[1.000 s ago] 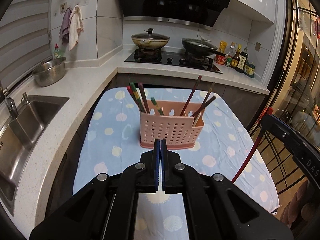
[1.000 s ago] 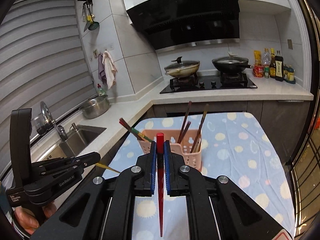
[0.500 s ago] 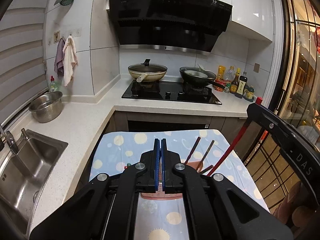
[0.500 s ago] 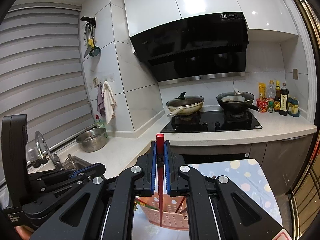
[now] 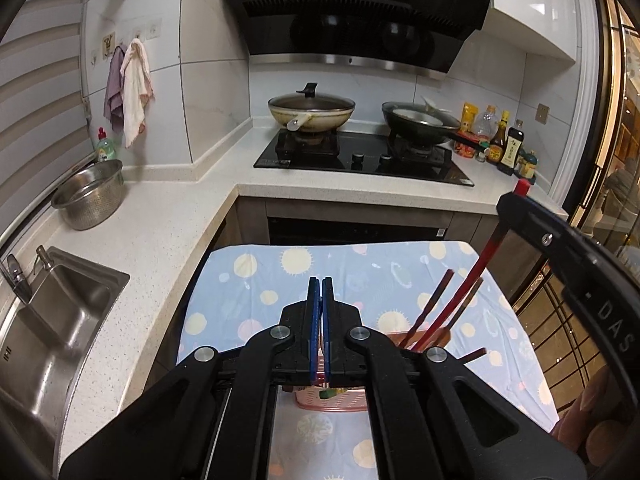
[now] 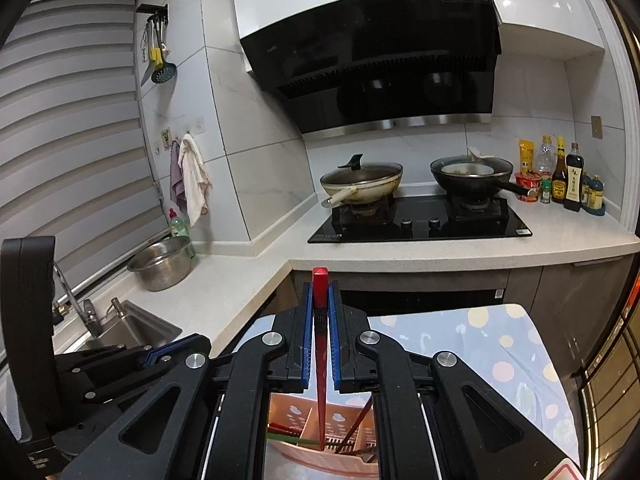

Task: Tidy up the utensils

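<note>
A person's right gripper point(image 6: 320, 300) is clamped on a red chopstick point(image 6: 319, 364), pinched between its blue-lined fingers point(image 6: 306, 340) with the square red end poking out above the tips and the shaft running straight down between the arms to a pink slotted utensil basket point(image 6: 292, 416) directly below. The tip sits at the basket's middle divider; whether it touches the bottom cannot be told. Darker chopsticks point(image 6: 356, 426) lean in the compartment to the right of the held one, and a green-and-red pair point(image 6: 288, 432) lies to its left. The left gripper point(image 5: 321, 300) hangs just beside, its blue pads point(image 5: 314, 332) pressed together on nothing, the basket point(image 5: 332, 400) mostly hidden beneath its arms. From that side the red chopstick point(image 5: 478, 276) slants down from the right gripper point(image 5: 520, 204) among brown ones point(image 5: 434, 304) standing in the basket. The basket rests on a table under a blue cloth point(image 5: 280, 284) dotted with suns. Beyond the tips lie a white countertop point(image 5: 160, 216) and a black hob with two pans point(image 5: 312, 110).
</note>
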`<action>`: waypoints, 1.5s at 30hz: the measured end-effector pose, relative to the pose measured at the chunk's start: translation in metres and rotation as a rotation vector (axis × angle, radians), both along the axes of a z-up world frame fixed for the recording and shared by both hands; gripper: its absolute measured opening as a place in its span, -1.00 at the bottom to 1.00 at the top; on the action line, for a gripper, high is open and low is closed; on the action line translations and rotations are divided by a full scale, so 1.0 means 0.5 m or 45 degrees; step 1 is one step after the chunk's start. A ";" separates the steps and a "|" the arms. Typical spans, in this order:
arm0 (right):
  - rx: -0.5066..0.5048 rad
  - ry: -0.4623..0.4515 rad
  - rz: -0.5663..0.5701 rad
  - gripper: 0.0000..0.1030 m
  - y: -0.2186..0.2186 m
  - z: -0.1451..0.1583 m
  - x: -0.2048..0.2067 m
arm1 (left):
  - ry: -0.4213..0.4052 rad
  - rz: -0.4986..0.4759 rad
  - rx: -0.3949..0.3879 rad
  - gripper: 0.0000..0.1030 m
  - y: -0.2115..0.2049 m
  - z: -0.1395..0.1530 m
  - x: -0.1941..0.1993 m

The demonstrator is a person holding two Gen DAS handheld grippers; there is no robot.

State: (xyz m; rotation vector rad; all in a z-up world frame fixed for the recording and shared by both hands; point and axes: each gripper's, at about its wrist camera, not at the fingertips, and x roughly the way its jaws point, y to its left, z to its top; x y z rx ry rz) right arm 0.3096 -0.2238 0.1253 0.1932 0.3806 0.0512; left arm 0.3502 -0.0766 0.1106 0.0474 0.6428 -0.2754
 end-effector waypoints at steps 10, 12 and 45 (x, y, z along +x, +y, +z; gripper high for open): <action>-0.031 0.122 0.006 -0.86 0.022 -0.082 0.053 | 0.050 0.012 0.014 -0.98 -0.004 -0.044 0.028; -0.040 0.139 0.009 -0.86 0.026 -0.092 0.059 | 0.055 0.013 0.014 -0.98 -0.005 -0.047 0.031; -0.027 0.190 0.009 -0.39 0.036 -0.123 -0.139 | 0.026 0.131 0.023 0.19 0.039 -0.056 -0.135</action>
